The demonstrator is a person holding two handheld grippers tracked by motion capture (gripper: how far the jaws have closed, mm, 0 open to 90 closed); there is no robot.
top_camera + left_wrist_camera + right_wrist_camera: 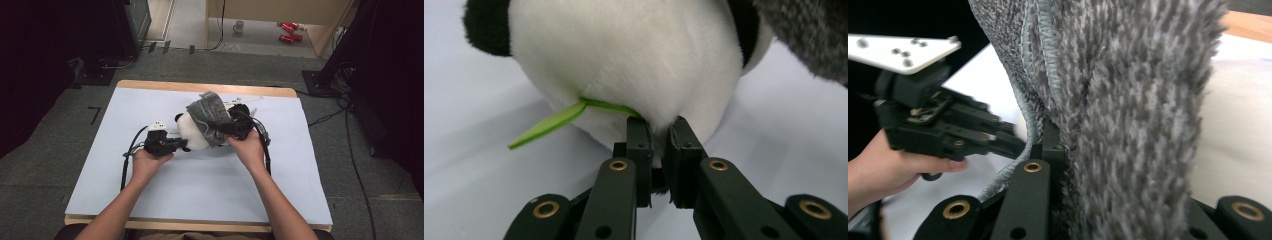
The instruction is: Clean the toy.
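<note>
A: What was the setting?

B: A pale blue mat [150, 200] covered a wooden table [200, 86] on grey carpet.

A: And the left gripper [181, 145]?

B: Its jaws were pinched on the white fur of a plush panda [624, 65], low on the rounded body, just right of a green leaf-shaped ribbon [549, 125]. The toy lay near the middle of the mat.

A: The right gripper [220, 131]?

B: It was clamped on a grey terry towel [1128, 100], whose hemmed edge ran down beside one jaw. The cloth draped over the panda's far side, touching it. The two grippers sat close, the toy between them.
</note>
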